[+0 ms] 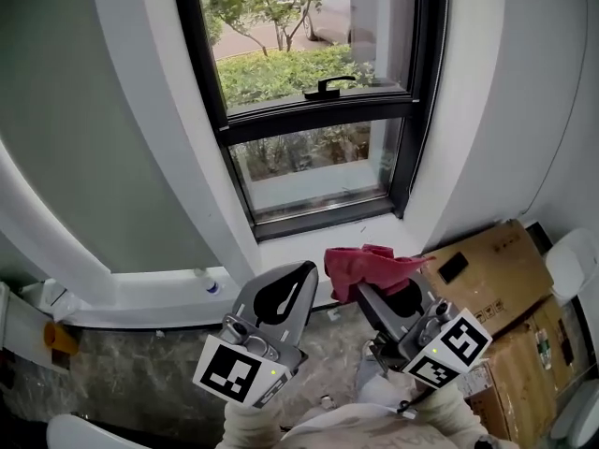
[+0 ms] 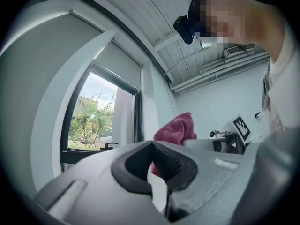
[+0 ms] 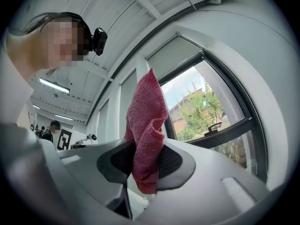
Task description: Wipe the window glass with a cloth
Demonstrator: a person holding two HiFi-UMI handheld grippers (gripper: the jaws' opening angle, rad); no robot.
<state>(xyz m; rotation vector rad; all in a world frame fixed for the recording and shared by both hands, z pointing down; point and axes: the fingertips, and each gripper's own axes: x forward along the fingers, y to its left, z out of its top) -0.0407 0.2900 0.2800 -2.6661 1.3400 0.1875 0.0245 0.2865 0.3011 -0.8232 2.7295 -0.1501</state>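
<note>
The black-framed window rises ahead of me, with a lower glass pane and a bigger pane above it; green shrubs show outside. A red cloth is pinched in my right gripper, held below the window's bottom edge and apart from the glass. In the right gripper view the cloth stands up between the shut jaws of that gripper, with the window to its right. My left gripper hangs beside it on the left, shut and empty; the cloth shows behind it.
A black handle sits on the window's middle bar. A white sill curves along the left, with a marbled surface below it. Cardboard boxes are stacked at the right. A small orange object lies at the far left.
</note>
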